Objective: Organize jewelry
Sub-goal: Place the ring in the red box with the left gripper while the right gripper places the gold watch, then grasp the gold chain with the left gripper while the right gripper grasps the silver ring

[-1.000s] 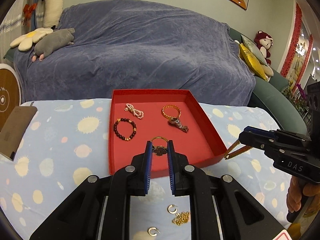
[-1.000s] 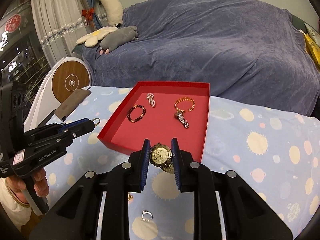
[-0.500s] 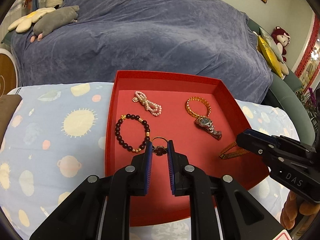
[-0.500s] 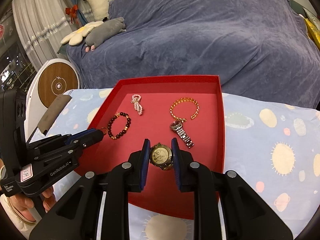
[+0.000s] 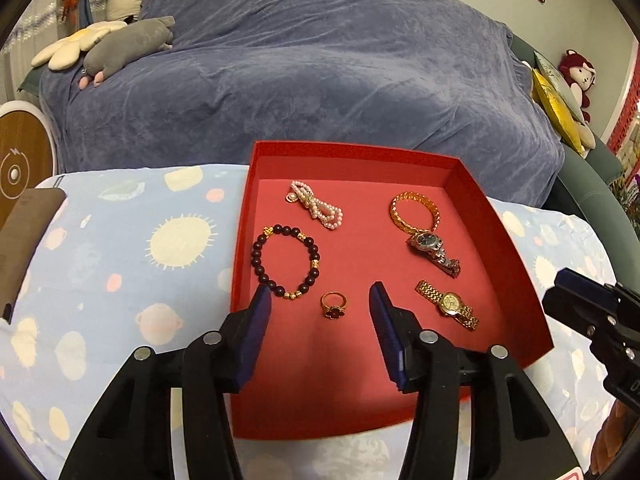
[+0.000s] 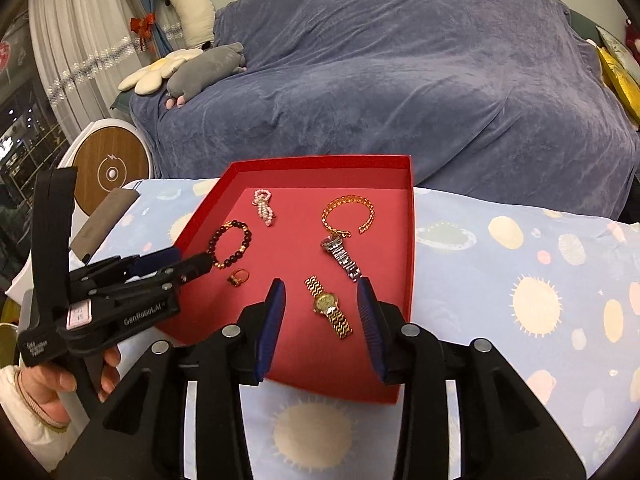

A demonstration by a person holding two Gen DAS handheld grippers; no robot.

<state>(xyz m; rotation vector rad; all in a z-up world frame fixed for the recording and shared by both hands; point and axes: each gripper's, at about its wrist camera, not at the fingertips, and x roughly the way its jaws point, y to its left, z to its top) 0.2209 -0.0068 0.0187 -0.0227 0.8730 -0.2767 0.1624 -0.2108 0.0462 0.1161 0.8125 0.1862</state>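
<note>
A red tray (image 5: 516, 256) (image 6: 412, 248) sits on the patterned cloth. In it lie a gold ring with a dark stone (image 5: 334, 306) (image 6: 238, 277), a gold watch (image 5: 450, 306) (image 6: 329, 306), a silver watch (image 5: 434, 250) (image 6: 342, 252), a gold chain bracelet (image 5: 414, 212) (image 6: 348, 212), a dark bead bracelet (image 5: 286, 262) (image 6: 232, 246) and a pearl piece (image 5: 316, 206) (image 6: 264, 208). My left gripper (image 5: 320, 298) is open above the ring. My right gripper (image 6: 322, 292) is open above the gold watch. Both are empty.
A blue-covered sofa (image 5: 320, 72) stands behind the table, with plush toys (image 5: 120, 44) at its left. A brown flat object (image 5: 28, 224) lies at the cloth's left edge. A round wooden-faced device (image 6: 110, 168) stands left of the table.
Both grippers opened. The ring dropped from the left gripper and the gold watch from the right one; both now lie on the tray floor.
</note>
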